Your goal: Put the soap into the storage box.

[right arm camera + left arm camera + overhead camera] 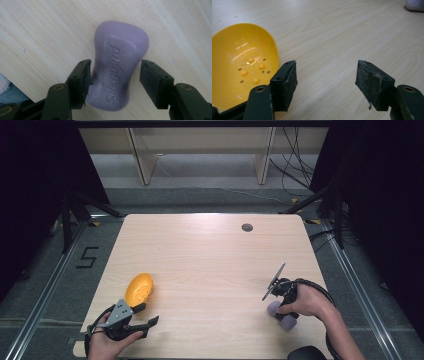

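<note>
A purple soap bar (120, 47) with a raised brand word lies flat on the wooden table (210, 255), near the front right (287, 322). My right gripper (115, 75) points down at it with one jaw on each side of its narrow waist; a gap shows at the right-hand pad (152, 80), so it is open. A hand covers most of that gripper (281, 306) in the high view. A yellow oval dish (138, 289) with small holes in its bottom (242, 67) sits at the front left. My left gripper (325, 77) stands open and empty just right of the dish (149, 314).
A round cable hole (247, 227) lies in the far part of the table. The purple soap shows far off at the top right of the left gripper view (415, 5). The front table edge (200, 357) runs close behind both hands. Cables trail on the floor at the back right (295, 170).
</note>
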Tool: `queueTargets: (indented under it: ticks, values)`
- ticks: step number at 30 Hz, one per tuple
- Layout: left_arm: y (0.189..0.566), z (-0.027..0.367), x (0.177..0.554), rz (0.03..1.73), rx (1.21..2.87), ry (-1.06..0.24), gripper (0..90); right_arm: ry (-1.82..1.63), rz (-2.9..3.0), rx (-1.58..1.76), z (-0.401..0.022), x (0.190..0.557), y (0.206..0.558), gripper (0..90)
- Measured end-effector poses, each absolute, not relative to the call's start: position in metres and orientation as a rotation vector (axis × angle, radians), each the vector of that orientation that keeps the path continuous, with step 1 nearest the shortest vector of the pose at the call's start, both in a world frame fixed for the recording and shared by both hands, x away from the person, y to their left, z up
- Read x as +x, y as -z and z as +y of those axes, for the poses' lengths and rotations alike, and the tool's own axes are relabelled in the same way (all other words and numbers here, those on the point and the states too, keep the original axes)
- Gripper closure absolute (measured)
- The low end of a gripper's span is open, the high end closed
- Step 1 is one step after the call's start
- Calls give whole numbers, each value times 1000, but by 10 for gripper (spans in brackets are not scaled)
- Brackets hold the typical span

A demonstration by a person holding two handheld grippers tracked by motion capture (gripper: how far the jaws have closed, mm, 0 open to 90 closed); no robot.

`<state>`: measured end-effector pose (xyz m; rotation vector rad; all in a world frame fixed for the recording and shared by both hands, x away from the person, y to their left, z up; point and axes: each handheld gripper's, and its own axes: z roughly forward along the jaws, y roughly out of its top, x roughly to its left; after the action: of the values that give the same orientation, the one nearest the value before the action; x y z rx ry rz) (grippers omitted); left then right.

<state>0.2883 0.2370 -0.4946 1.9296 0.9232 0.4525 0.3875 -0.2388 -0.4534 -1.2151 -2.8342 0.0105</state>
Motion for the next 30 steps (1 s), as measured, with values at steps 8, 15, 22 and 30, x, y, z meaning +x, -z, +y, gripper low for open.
queueTargets:
  ticks: [8,15,22,30]
  values:
    - [495,237,288,923,1931,-452,327,-50,-2854,-1173,-238,389,465,430]
    - [495,237,288,922,1933,-450,327,-70,-2857,-1191,-235,387,469,460]
    - [495,237,288,924,1937,-456,327,-40,-2923,-1068,-234,386,473,499]
    - [494,236,288,915,1944,-458,330,0,-3052,-948,-231,375,469,502]
